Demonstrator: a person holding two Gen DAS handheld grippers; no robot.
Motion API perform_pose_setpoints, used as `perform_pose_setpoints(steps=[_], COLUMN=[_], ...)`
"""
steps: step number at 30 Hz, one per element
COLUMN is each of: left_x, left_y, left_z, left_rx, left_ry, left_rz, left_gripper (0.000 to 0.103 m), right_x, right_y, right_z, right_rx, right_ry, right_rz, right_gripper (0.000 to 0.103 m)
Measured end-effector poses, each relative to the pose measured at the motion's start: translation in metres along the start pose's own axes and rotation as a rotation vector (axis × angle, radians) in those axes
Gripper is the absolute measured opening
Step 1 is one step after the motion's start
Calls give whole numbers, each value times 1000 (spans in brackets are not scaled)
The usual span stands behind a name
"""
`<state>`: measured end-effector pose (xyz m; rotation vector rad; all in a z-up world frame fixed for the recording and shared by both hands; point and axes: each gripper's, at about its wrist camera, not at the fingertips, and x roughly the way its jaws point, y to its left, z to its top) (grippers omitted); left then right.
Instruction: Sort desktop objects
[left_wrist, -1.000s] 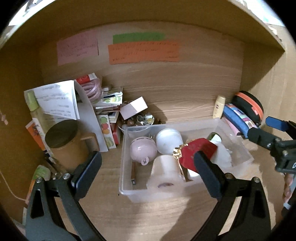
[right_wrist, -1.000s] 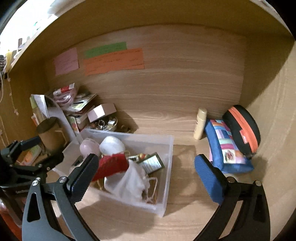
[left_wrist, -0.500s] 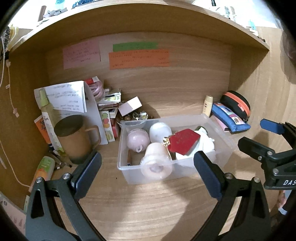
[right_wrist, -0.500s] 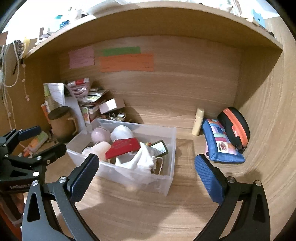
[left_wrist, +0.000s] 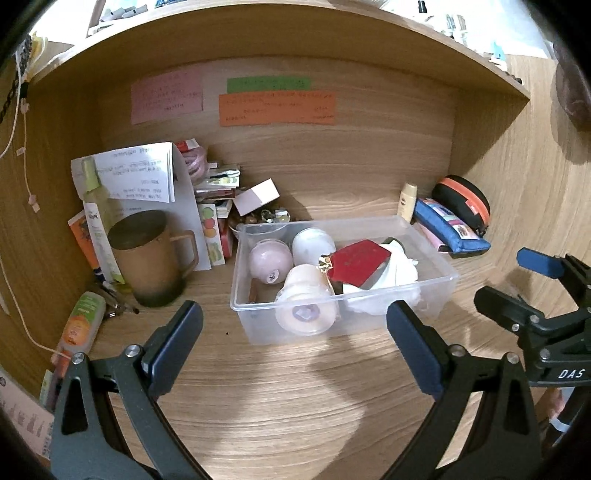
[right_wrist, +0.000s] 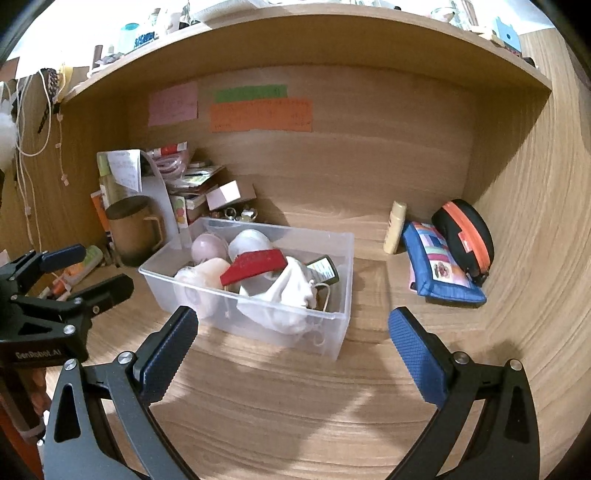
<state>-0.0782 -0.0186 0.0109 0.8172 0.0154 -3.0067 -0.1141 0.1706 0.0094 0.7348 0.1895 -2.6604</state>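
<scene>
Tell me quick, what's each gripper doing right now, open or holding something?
Left gripper: open, holding nothing, short of the clear bin.
Right gripper: open, holding nothing.

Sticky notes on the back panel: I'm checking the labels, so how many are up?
3: pink note at left, green strip to its right, orange strip just beneath the green. None seem hidden.

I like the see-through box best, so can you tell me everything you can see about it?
The clear plastic box is a lidless rectangular tub with cloudy see-through walls, sitting flat on the wooden desk. It holds a pink ball, a white ball, a pale roll lying on its side, a red card and crumpled white stuff. Both grippers are open and away from it.
</scene>
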Motion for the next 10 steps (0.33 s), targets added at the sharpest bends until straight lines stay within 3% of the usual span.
perform_pose_setpoints(steps=[10], left_x=[-1], left_y=[-5], left_z=[3], left_rx=[22], left_ry=[-25], left_rz=[17], left_gripper=[101], right_x=[7], right_y=[-4], right_z=[3], right_rx=[15], right_ry=[3], right_rz=[10], right_gripper=[103])
